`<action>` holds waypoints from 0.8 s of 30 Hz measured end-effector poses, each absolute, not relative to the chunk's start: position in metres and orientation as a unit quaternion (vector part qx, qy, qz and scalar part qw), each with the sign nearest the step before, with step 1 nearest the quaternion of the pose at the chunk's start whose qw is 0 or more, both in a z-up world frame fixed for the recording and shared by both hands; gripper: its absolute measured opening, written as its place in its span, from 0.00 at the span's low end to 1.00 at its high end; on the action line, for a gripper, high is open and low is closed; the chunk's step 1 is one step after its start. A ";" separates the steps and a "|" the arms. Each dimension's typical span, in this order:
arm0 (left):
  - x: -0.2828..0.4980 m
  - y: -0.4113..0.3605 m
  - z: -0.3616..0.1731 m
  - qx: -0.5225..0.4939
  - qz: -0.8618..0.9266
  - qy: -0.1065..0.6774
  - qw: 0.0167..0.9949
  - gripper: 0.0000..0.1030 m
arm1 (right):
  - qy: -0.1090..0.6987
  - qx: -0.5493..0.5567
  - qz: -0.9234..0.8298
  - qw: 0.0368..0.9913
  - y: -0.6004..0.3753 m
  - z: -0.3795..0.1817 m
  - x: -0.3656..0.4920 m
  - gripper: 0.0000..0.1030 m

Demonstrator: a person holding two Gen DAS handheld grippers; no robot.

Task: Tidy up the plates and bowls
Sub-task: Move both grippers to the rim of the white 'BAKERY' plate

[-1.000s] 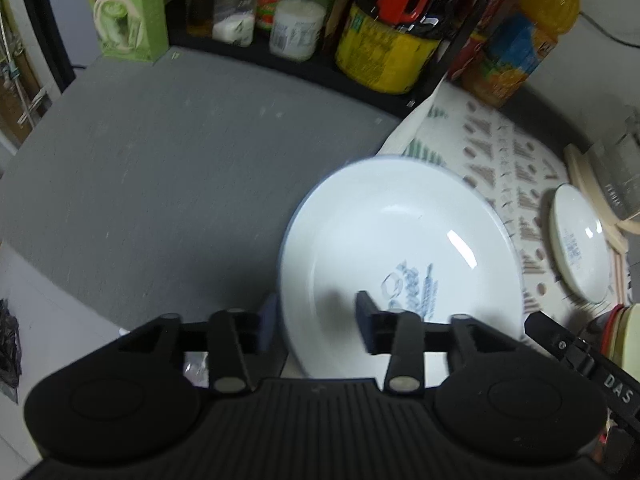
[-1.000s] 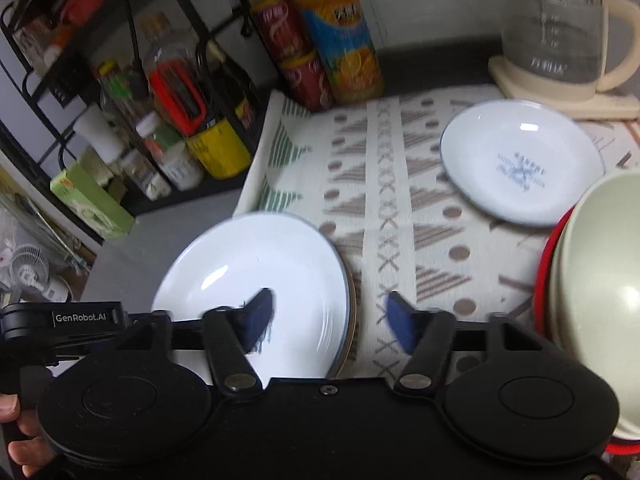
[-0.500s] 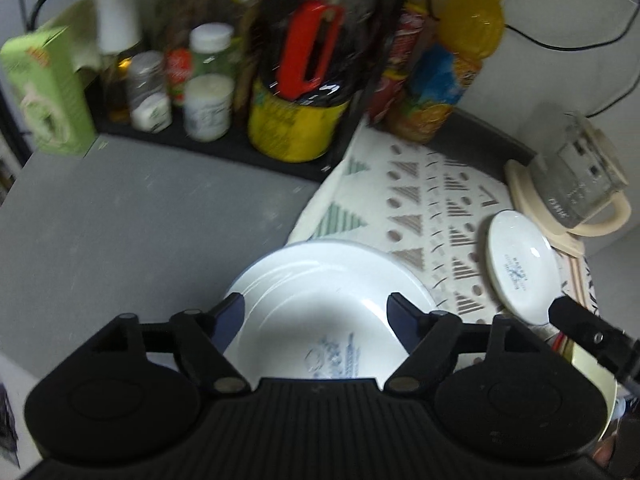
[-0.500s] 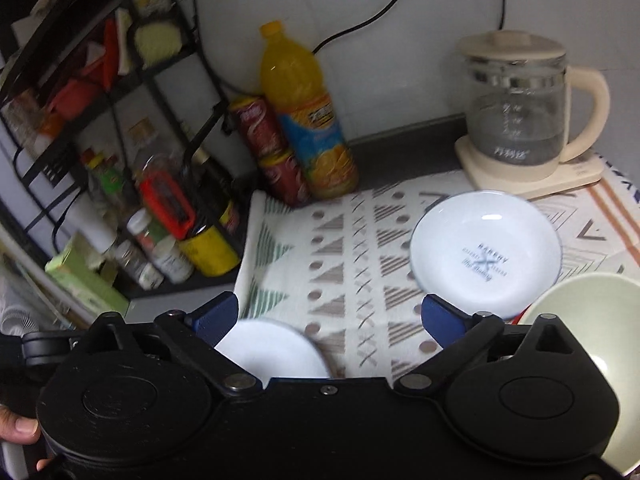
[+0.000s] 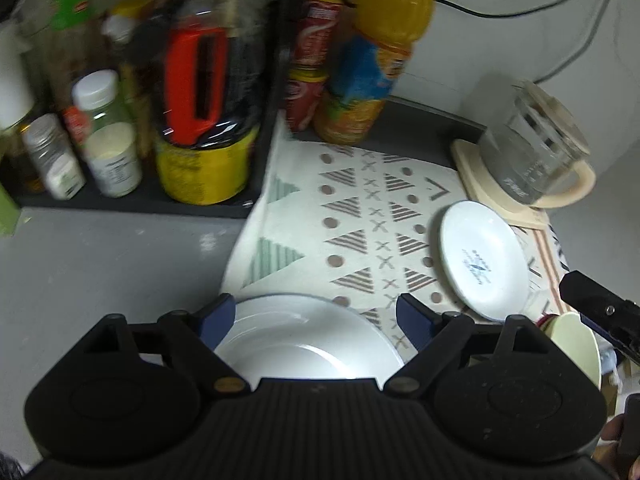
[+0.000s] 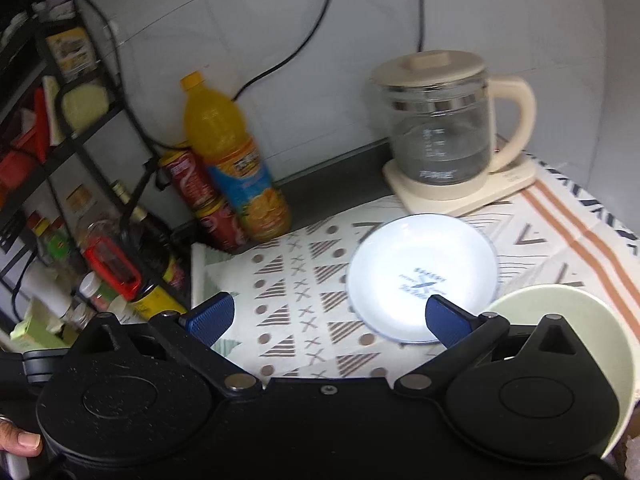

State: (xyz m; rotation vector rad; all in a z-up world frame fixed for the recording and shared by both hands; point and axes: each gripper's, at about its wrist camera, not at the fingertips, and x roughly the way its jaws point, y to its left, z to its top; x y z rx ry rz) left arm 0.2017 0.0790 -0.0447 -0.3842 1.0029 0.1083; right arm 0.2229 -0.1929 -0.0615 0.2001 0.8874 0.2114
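A large white plate lies on the counter at the patterned mat's near-left edge, below my open left gripper, which holds nothing. A smaller white plate with a blue logo lies on the mat; it also shows in the right wrist view. My right gripper is open and empty above the mat, its right finger over the small plate's near rim. A pale green bowl sits at the right, also in the left wrist view.
A glass kettle on a cream base stands at the back right. An orange juice bottle and red cans stand at the back. A black rack with jars and bottles lines the left side. Grey counter lies left of the mat.
My left gripper has let go of the large plate, opened wide and drawn up and back. My right gripper has also opened wide and lifted, now looking over the small plate and kettle.
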 end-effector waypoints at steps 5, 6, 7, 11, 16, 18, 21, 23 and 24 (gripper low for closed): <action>0.216 0.069 -0.044 -0.182 0.027 0.477 0.859 0.84 | 0.432 0.103 0.071 0.893 -0.209 -0.060 0.225 1.00; 0.219 0.066 -0.044 -0.183 0.020 0.477 0.859 0.84 | 0.434 0.104 0.066 0.893 -0.212 -0.061 0.226 1.00; 0.221 0.063 -0.045 -0.181 0.015 0.478 0.859 0.84 | 0.435 0.105 0.061 0.892 -0.215 -0.062 0.227 1.00; 0.232 0.052 -0.050 -0.177 0.004 0.484 0.857 0.84 | 0.437 0.106 0.045 0.892 -0.227 -0.064 0.232 1.00; 0.243 0.039 -0.055 -0.180 -0.006 0.486 0.855 0.84 | 0.445 0.112 0.033 0.888 -0.243 -0.069 0.251 1.00; 0.249 0.032 -0.057 -0.181 -0.004 0.488 0.854 0.83 | 0.452 0.111 0.032 0.885 -0.250 -0.073 0.260 1.00; 0.257 0.020 -0.060 -0.182 -0.002 0.489 0.853 0.83 | 0.477 0.114 0.032 0.871 -0.259 -0.083 0.278 1.00; 0.263 0.014 -0.061 -0.186 0.002 0.492 0.850 0.83 | 0.481 0.116 0.036 0.868 -0.265 -0.086 0.285 0.99; 0.266 0.011 -0.062 -0.190 0.002 0.491 0.850 0.83 | 0.483 0.116 0.037 0.867 -0.268 -0.088 0.289 0.99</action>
